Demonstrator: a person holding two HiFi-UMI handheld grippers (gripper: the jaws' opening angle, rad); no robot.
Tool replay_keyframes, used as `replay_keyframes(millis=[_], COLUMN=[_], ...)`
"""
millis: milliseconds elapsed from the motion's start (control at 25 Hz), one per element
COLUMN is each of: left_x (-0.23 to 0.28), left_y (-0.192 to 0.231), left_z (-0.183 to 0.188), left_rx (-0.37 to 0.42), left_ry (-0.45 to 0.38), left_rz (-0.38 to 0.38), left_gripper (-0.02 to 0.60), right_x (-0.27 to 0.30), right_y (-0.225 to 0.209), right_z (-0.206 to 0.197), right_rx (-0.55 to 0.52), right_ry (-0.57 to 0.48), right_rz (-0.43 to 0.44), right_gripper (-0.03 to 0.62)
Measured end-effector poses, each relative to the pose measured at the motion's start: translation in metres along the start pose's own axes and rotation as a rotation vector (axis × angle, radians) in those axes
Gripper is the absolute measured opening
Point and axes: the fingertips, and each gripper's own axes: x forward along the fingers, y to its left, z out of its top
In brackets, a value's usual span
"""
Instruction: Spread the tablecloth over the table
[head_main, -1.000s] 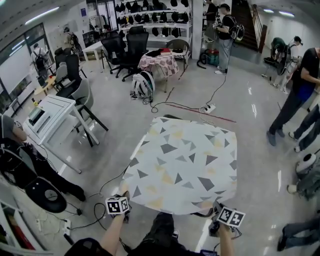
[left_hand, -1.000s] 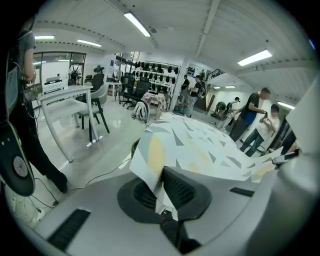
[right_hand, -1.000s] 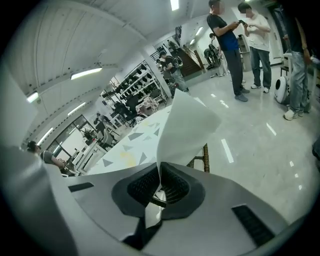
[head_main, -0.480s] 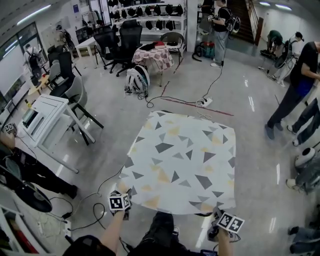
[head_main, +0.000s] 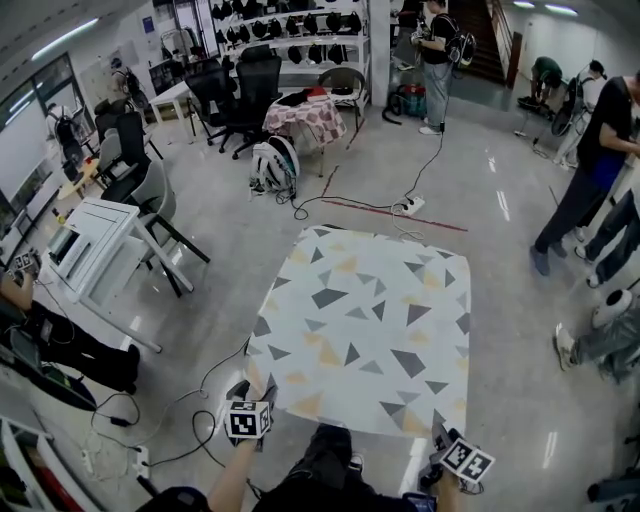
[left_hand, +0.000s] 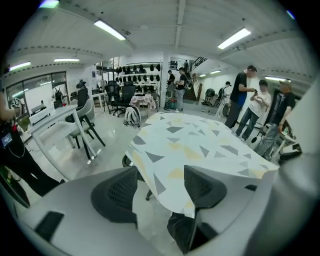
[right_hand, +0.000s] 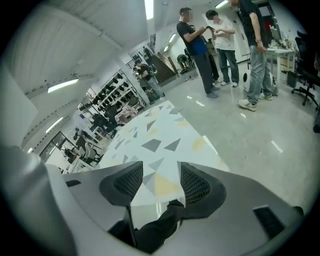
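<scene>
The tablecloth (head_main: 365, 330), white with grey and yellow triangles, lies flat over the table in the middle of the head view, its edges hanging down. My left gripper (head_main: 252, 392) is at the cloth's near left corner with its jaws opening. In the left gripper view that corner (left_hand: 172, 150) shows through the gap of the left gripper (left_hand: 160, 186), and the pads do not press it. My right gripper (head_main: 442, 438) is just off the near right corner, its jaws opening too. The right gripper (right_hand: 161, 182) has the cloth (right_hand: 150, 145) beyond it, with nothing held.
A white desk (head_main: 95, 235) and chairs (head_main: 150, 190) stand to the left. Cables (head_main: 205, 395) run over the floor by the left gripper, and a power strip (head_main: 412, 206) lies beyond the table. People (head_main: 600, 150) stand at the right. My dark trouser leg (head_main: 320, 460) is at the near edge.
Both grippers have opened and let go of the cloth's near corners. The right gripper has drawn back from the edge, and the cloth now hangs free.
</scene>
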Motion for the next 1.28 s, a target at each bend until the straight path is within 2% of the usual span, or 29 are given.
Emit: replay_keyframes(millis=[120,280,440,600,760,920,1080,1280], left_x=[-0.013,-0.030,-0.054,-0.085,-0.112,-0.136,-0.156,-0.172], left_y=[-0.024,-0.073,-0.120,-0.149,-0.170,-0.194,-0.214,-0.232], left_z=[0.015,0.040,0.060,0.070,0.069,0.067,0.076,0.093], left_rx=[0.059,0.148,0.139,0.112,0.152,0.240,0.332,0.368], left_ry=[-0.046,-0.109,-0.182,-0.246,-0.270,-0.273,-0.327,-0.362], left_rz=[-0.048,-0.171,-0.307,-0.416,-0.465,-0.509,-0.540,-0.589], left_gripper=[0.290,0.288,0.287,0.276,0.265,0.262,0.238,0.210], right_x=[-0.006,-0.012,-0.024,-0.042,-0.062,-0.071,-0.077,-0.088], right_y=[0.018,0.053,0.089,0.120,0.141,0.153,0.168,0.188], right_z=[0.013,0.020,0.021,0.021,0.016,0.009,-0.003,-0.008], right_rx=[-0.022,-0.066,-0.110,-0.186,-0.259,-0.302,-0.322,-0.333], right_ry=[-0.036,-0.053,-0.058,-0.065,-0.069,-0.059,-0.035,-0.029], right_rz=[0.052,0.131,0.234,0.331,0.412,0.466,0.515,0.548], right_gripper=[0.230,0.216,0.207,0.207,0.185,0.184,0.170,0.152])
